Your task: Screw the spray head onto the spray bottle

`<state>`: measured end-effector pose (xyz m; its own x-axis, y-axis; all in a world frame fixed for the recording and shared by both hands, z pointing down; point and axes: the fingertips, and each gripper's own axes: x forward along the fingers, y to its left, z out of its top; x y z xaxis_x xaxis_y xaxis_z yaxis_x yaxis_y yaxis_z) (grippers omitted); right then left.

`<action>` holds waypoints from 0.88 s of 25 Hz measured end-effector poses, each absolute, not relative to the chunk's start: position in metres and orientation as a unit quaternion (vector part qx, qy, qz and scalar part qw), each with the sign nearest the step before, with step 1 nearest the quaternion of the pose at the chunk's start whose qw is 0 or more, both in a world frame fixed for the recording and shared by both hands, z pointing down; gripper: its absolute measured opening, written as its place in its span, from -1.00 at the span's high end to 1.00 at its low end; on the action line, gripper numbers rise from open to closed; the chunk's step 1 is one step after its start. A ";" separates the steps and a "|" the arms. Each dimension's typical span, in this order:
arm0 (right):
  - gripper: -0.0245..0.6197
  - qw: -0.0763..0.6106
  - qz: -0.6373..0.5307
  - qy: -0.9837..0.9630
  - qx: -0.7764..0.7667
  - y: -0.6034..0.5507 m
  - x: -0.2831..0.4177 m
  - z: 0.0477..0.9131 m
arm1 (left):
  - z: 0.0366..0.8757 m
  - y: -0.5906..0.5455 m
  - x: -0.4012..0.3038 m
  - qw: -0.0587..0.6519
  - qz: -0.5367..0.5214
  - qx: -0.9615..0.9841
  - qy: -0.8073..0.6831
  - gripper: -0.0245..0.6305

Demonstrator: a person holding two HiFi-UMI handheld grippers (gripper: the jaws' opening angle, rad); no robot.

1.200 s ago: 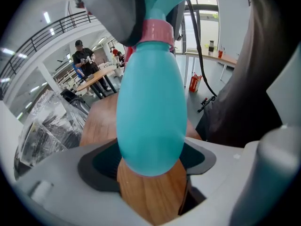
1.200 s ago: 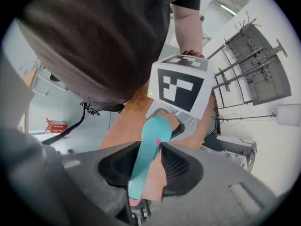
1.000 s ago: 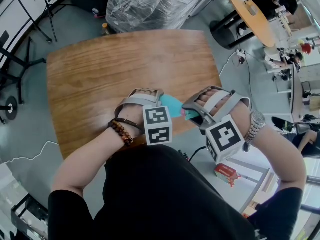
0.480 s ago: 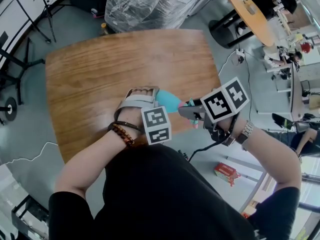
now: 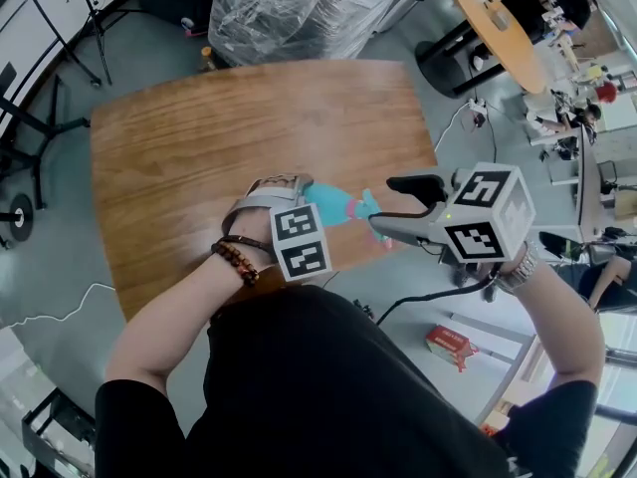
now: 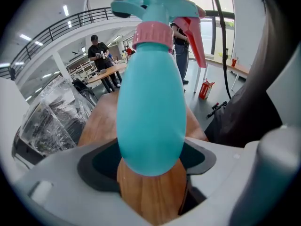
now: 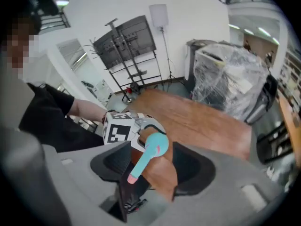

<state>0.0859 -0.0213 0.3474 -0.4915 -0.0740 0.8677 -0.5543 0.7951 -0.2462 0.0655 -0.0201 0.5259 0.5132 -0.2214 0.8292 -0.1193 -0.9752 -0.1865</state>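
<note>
A teal spray bottle lies on its side just above the near edge of the wooden table. Its pink collar carries the teal spray head, which has a pink trigger. My left gripper is shut on the bottle's round body. My right gripper is to the right of the spray head. Its jaws have just been opening and now stand wide. The head sits between them, and neither pad touches it.
A plastic-wrapped pallet stands past the table's far edge. Black stands line the left side. At the upper right is an oval table with people around it. A red box and a black cable lie on the floor to my right.
My right gripper has rolled round, so its marker cube has swung from lower right to the far right. Its jaws have come off the spray head and spread. The left gripper keeps holding the bottle.
</note>
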 end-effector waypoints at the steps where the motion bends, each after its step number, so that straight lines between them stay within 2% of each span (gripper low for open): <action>1: 0.11 0.474 0.205 -0.840 0.169 -0.022 0.084 0.336 | 0.526 -0.020 0.065 0.048 -0.480 -0.872 0.088 -0.32; 6: 0.13 0.605 -0.209 -0.768 0.010 -0.004 0.100 0.330 | 0.526 -0.016 0.059 0.048 -0.472 -0.879 0.038 -0.32; 9: 0.14 0.617 -0.397 -0.676 -0.072 0.009 0.108 0.353 | 0.523 -0.013 0.058 0.056 -0.475 -0.878 0.010 -0.32; 14: 0.14 0.567 -0.517 -0.626 -0.137 0.025 0.083 0.366 | 0.518 -0.004 0.059 0.079 -0.485 -0.871 -0.031 -0.32; 18: 0.16 0.558 -0.547 -0.597 -0.181 0.034 0.080 0.386 | 0.518 0.004 0.062 0.093 -0.492 -0.863 -0.057 -0.32; 22: 0.44 0.548 -0.547 -0.601 -0.199 0.044 0.082 0.402 | 0.519 0.010 0.065 0.104 -0.498 -0.858 -0.069 -0.33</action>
